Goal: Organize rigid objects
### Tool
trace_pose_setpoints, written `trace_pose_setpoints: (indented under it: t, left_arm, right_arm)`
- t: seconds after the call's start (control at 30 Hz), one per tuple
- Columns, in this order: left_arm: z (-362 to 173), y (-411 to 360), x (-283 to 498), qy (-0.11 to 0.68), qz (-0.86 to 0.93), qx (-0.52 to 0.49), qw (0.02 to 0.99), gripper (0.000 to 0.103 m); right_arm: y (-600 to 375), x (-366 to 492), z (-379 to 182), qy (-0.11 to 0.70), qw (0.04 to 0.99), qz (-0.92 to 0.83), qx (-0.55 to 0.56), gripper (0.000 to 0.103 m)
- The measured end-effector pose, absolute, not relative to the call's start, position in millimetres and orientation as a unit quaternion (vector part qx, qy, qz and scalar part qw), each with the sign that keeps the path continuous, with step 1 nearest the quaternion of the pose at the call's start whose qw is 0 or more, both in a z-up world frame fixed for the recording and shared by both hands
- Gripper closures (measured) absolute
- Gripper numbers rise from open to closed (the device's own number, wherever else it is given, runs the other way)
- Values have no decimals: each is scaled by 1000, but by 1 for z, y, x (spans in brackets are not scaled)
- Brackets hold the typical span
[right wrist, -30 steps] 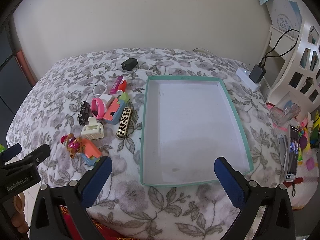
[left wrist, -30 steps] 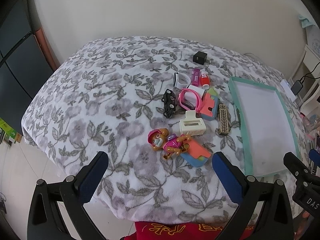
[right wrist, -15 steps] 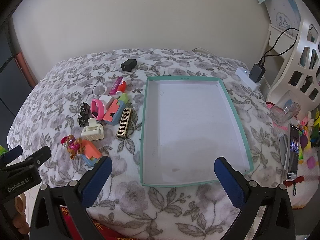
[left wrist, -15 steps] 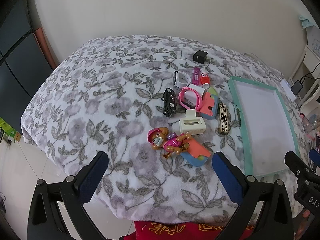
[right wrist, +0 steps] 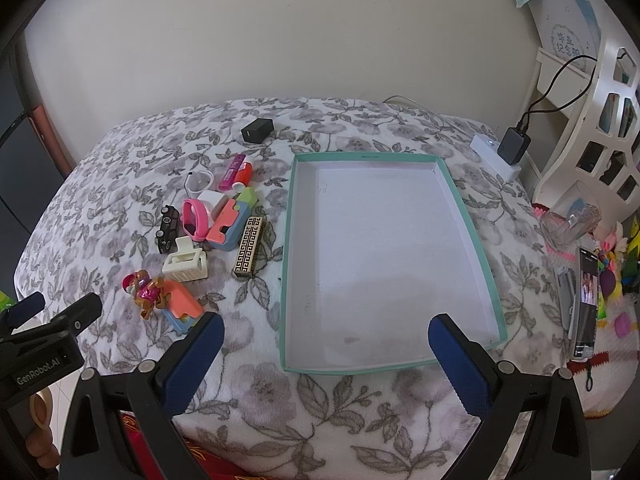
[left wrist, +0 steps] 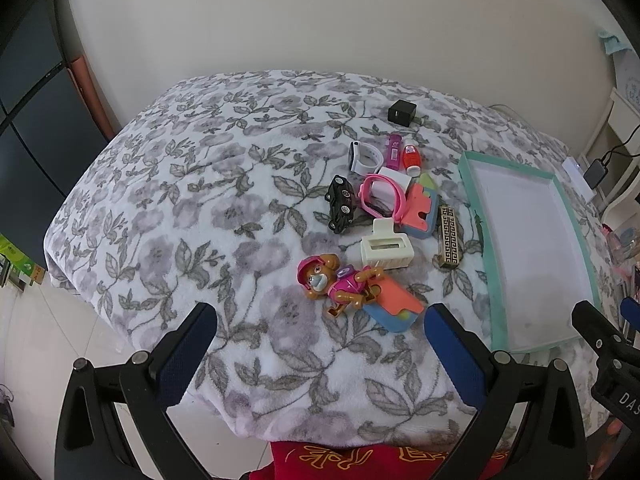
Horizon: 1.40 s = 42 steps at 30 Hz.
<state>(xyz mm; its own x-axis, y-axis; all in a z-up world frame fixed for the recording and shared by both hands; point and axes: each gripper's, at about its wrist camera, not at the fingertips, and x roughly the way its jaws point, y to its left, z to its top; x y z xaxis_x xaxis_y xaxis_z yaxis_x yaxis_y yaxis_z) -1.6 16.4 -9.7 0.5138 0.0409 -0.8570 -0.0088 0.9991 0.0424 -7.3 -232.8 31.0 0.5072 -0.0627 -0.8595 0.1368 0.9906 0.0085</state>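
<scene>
We hold our left gripper (left wrist: 320, 334) and right gripper (right wrist: 326, 338) above the bed (left wrist: 192, 200), jaws spread wide, nothing gripped. The toy pup (left wrist: 332, 286), cream clip (left wrist: 386, 250) and black car (left wrist: 341, 204) lie clustered left of the teal tray (right wrist: 289, 240).

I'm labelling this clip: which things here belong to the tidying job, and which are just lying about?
For the job:
teal-rimmed white tray
brown puppy figure in pink
cream hair claw
black toy car
gold-patterned black bar
pink wristband

Lying about:
black plug on white power strip
phone
</scene>
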Motion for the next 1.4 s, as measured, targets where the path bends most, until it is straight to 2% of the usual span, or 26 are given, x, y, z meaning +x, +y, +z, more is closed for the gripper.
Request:
trace_pose_setpoints:
  t: [0.9,1.2,1.4]
  left_arm:
    - [-7,24,5,498,5,6,867,0]
    - [19,61,50,495,45,-6,868,0]
    - [4,81,69,520,59,-37,851,0]
  right_arm:
    - [-234,-3,40,482,874,-39,51,0]
    - [-201,41,76,459,886,23,56,0]
    - [-160,74,50,505,860,47,51,0]
